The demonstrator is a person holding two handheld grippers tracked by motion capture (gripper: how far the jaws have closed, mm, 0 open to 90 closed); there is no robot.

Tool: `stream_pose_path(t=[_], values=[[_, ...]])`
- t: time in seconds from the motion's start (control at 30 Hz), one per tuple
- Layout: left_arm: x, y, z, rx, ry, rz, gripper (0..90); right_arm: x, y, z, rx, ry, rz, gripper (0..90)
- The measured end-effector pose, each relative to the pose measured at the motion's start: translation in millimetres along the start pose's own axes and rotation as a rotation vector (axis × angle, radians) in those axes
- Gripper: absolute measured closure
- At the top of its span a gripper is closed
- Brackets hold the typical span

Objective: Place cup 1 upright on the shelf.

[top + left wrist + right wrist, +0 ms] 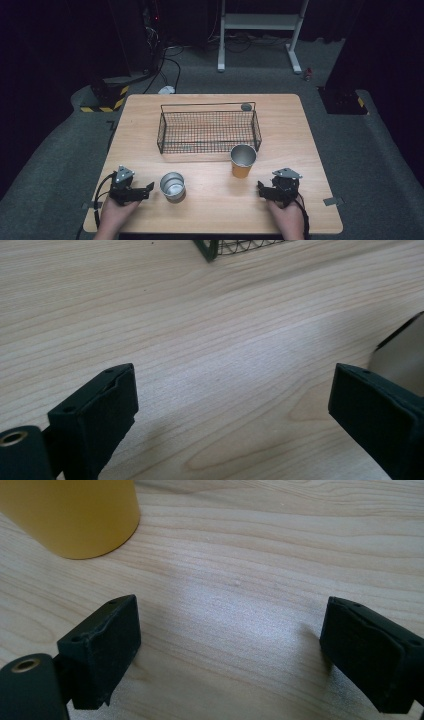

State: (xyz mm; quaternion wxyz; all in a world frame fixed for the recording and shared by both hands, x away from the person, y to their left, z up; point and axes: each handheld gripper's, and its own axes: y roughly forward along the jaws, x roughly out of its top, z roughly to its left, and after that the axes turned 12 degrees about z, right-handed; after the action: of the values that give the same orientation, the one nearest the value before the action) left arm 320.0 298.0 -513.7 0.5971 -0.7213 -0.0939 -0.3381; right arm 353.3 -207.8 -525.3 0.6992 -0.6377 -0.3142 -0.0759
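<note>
The yellow cup [70,515] is cut off at the top edge. The silver cup [402,357] peeks in at the right edge, partly behind a jaw.

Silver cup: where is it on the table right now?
High view: the silver cup stands upright near the table's front left, just right of the left tool, with the orange cup farther right and the wire basket behind.

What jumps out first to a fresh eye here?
The black wire basket at mid-table, with an orange cup upright just off its near right corner. Nearer the person stands a shorter silver metal cup, flanked by the left claw and right claw, both open on bare wood.
</note>
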Motion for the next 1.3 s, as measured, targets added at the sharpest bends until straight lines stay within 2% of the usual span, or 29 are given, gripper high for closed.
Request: stream_pose_path(t=[0.17, 0.27, 0.33, 1.03, 1.27, 1.3], values=[[1.1, -8.5, 0.7, -0.005, -0.002, -0.029, 6.6, 0.0, 0.0, 0.0, 0.000, 0.000, 0.000, 9.3], [1.8, -13.0, -1.1, 0.016, 0.019, -0.051, 6.6, 0.0, 0.0, 0.0, 0.000, 0.000, 0.000, 9.3], [2.2, -14.4, -1.5, 0.020, 0.020, -0.058, 6.6, 0.0, 0.0, 0.0, 0.000, 0.000, 0.000, 9.2], [5.3, -36.2, -8.4, -0.035, 0.030, -0.202, 5.7, 0.1, 0.0, 0.2, 0.001, 0.002, 0.001, 9.3], [6.5, -42.0, -13.3, -0.033, 0.052, -0.239, 3.2, 0.1, 0.0, 0.2, 0.001, 0.002, 0.001, 9.3], [7.2, -44.2, -15.4, -0.034, 0.062, -0.257, 2.1, 0.1, 0.0, 0.2, 0.001, 0.002, 0.001, 9.3]])
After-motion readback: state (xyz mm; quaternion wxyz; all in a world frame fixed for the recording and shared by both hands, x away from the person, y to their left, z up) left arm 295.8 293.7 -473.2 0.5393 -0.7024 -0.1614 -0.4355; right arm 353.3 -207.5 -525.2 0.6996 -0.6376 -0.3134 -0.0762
